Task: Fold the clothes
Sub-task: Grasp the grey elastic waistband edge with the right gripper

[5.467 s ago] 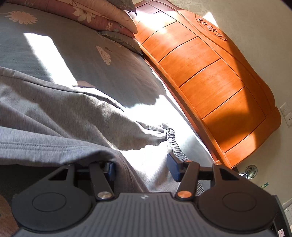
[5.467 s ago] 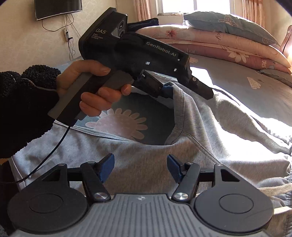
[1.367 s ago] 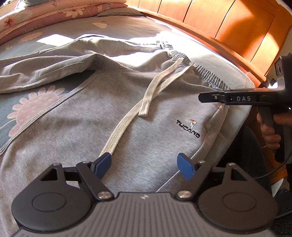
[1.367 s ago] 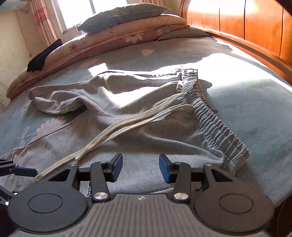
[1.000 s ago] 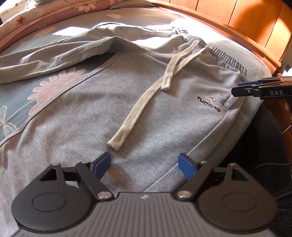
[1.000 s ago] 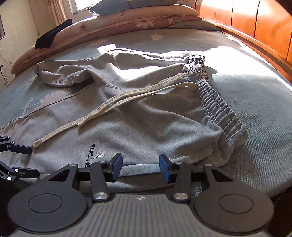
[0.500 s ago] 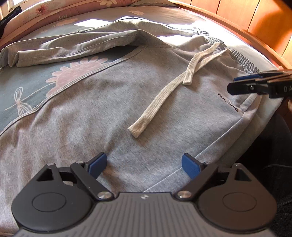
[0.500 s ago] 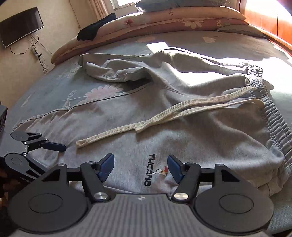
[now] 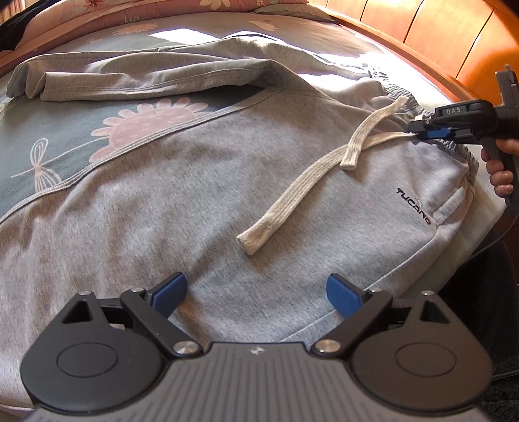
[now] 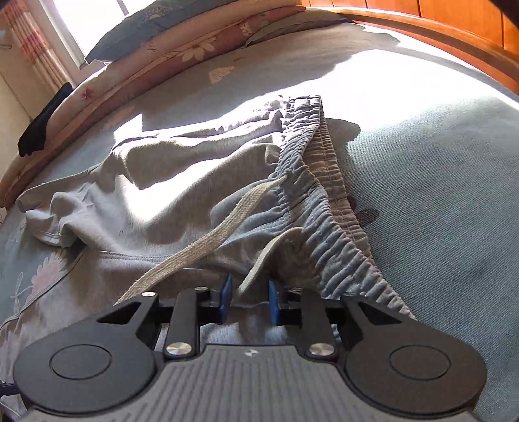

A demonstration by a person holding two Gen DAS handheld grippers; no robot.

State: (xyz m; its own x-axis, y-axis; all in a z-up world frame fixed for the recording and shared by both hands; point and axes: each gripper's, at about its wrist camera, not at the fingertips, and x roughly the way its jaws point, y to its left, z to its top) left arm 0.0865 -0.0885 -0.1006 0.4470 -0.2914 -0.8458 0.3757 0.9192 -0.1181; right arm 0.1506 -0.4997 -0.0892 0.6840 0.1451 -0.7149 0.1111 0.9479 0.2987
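Grey sweatpants [image 9: 194, 194] with a black logo lie spread on the bed, one leg folded at the back. Two beige drawstrings [image 9: 292, 194] trail from the elastic waistband [image 10: 324, 211]. My left gripper [image 9: 256, 292] hovers over the near trouser leg, its jaws wide and still opening, with nothing pinched. My right gripper [image 10: 249, 298] sits at the waistband, seen from the side in the left wrist view [image 9: 416, 130]. Its jaws are closing, with the nearer drawstring [image 10: 259, 263] running between the blue pads, which stand a little apart from it. A hand [image 9: 499, 172] holds that gripper.
The floral blue sheet [image 9: 65, 130] shows between the trouser legs. An orange wooden headboard [image 10: 454, 19] rims the far side. Stacked pillows [image 10: 181, 42] and a black garment [image 10: 42, 123] lie by the window. The bed's edge is on the right in the left wrist view.
My right gripper moved from beside the logo up to the waistband and narrowed its jaws around a drawstring. My left gripper's jaws widened slightly and the view rolled a little.
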